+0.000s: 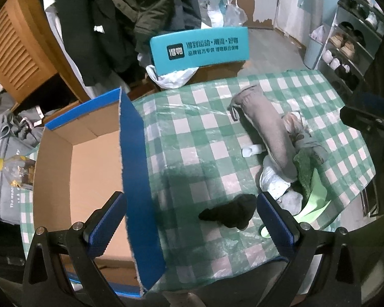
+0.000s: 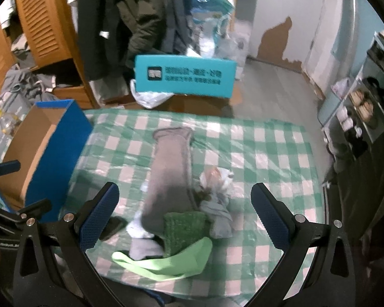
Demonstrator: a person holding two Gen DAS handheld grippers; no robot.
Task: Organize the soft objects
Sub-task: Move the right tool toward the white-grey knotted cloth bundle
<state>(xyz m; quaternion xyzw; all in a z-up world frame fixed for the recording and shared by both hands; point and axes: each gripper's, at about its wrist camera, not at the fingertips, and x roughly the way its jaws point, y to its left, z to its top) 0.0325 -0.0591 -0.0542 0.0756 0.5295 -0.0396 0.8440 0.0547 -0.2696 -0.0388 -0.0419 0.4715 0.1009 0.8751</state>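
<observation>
Grey sock (image 2: 169, 176) lengthwise toward far edge

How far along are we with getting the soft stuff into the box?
Nothing looks packed: the cardboard box shows a bare floor. Both the left gripper and right gripper are open, holding nothing. Left: the black item between the left fingers and the pile of grey, green and white pieces.

Dim room, fisheye edges – right view blurred
</observation>
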